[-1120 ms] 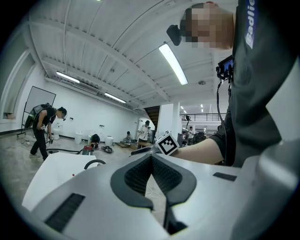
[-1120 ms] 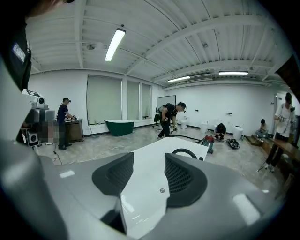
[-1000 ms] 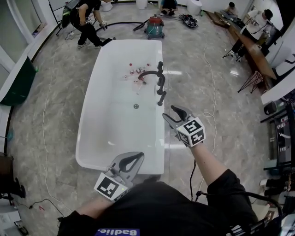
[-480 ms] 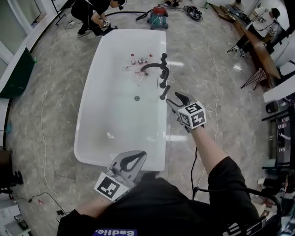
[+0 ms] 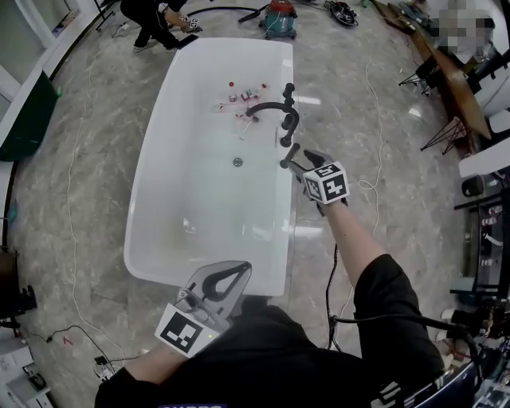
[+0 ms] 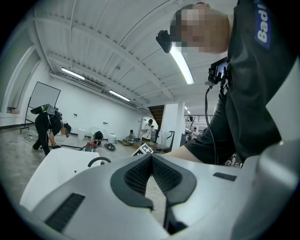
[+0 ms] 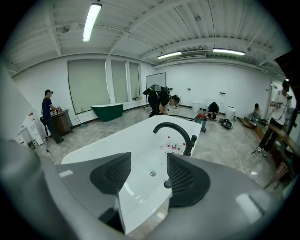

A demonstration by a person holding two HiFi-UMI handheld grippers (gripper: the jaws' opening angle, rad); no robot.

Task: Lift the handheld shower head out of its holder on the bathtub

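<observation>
A white bathtub [image 5: 159, 127] fills the middle of the head view, with a black arched faucet [image 5: 271, 106] on its right rim. The black handheld shower head [image 5: 288, 155] stands in its holder on that rim, nearer to me than the faucet. My right gripper [image 5: 300, 164] is right beside it with its jaws opening; nothing is pressed between them. In the right gripper view [image 7: 147, 176] the shower head [image 7: 167, 183] shows just inside the right pad, with the faucet [image 7: 174, 127] beyond. My left gripper [image 5: 225, 276] hangs by the tub's near end, shut and empty [image 6: 151, 159].
Several small bottles [image 5: 243, 100] lie in the tub near the drain [image 5: 237, 162]. A red and green vacuum [image 5: 279, 17] and a crouching person [image 5: 151, 20] are past the far end. Cables run over the marble floor; a green tub [image 5: 28, 119] sits left.
My right gripper has moved forward and down to the shower head on the tub's rim, with its jaws spread wider. The left gripper has shifted only slightly.
</observation>
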